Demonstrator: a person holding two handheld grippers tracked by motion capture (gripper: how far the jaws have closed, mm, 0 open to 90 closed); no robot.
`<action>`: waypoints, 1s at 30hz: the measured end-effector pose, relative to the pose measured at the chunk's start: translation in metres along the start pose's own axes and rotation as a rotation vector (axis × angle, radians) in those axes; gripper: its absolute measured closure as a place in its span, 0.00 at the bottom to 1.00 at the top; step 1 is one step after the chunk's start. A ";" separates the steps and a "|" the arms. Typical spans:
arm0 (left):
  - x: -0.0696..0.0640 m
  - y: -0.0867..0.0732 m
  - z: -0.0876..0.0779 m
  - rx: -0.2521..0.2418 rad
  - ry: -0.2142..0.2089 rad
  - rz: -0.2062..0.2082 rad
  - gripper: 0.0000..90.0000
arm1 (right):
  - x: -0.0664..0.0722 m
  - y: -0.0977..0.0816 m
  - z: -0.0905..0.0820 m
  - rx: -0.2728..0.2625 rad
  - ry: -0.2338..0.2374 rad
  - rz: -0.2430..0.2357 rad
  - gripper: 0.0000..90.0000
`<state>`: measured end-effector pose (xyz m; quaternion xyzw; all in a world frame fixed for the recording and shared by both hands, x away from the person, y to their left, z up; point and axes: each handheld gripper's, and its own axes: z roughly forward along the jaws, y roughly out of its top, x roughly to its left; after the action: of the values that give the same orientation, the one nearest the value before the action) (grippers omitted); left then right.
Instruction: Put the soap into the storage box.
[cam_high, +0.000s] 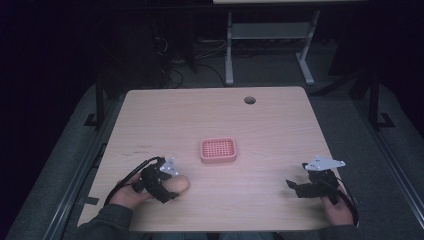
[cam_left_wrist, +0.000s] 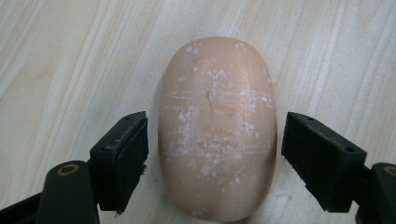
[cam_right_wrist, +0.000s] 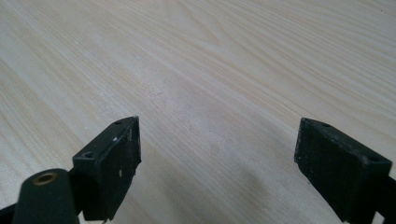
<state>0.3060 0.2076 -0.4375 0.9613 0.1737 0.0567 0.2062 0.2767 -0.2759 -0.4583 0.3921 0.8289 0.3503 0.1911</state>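
Note:
A tan oval bar of soap (cam_left_wrist: 217, 128) with white scuffs lies on the wooden table (cam_high: 215, 120); in the high view the soap (cam_high: 180, 184) sits at the front left. My left gripper (cam_left_wrist: 212, 156) straddles it, jaws open, a small gap on each side. The left gripper (cam_high: 167, 186) is held by a hand at the table's front left. A pink ridged soap dish (cam_high: 218, 150) rests at the table's middle, beyond the soap. My right gripper (cam_high: 295, 187) hovers at the front right, open, with bare wood between its jaws (cam_right_wrist: 217, 158).
A round cable hole (cam_high: 250, 100) sits near the table's far edge. Beyond the table stand the white legs of another desk (cam_high: 229, 50) and floor cables. Dark marks (cam_high: 135, 148) streak the wood at the left.

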 end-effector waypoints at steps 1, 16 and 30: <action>0.001 0.000 0.000 0.007 -0.003 0.003 0.26 | 0.000 0.000 0.000 0.000 0.000 0.001 0.16; 0.002 0.001 0.007 0.038 -0.008 -0.003 0.32 | 0.001 0.000 0.000 0.000 0.003 0.001 0.16; 0.001 0.003 0.007 0.039 -0.005 -0.008 0.36 | 0.001 0.000 0.000 -0.001 0.003 0.003 0.16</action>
<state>0.3089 0.2031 -0.4429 0.9645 0.1781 0.0502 0.1882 0.2764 -0.2752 -0.4582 0.3928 0.8284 0.3515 0.1896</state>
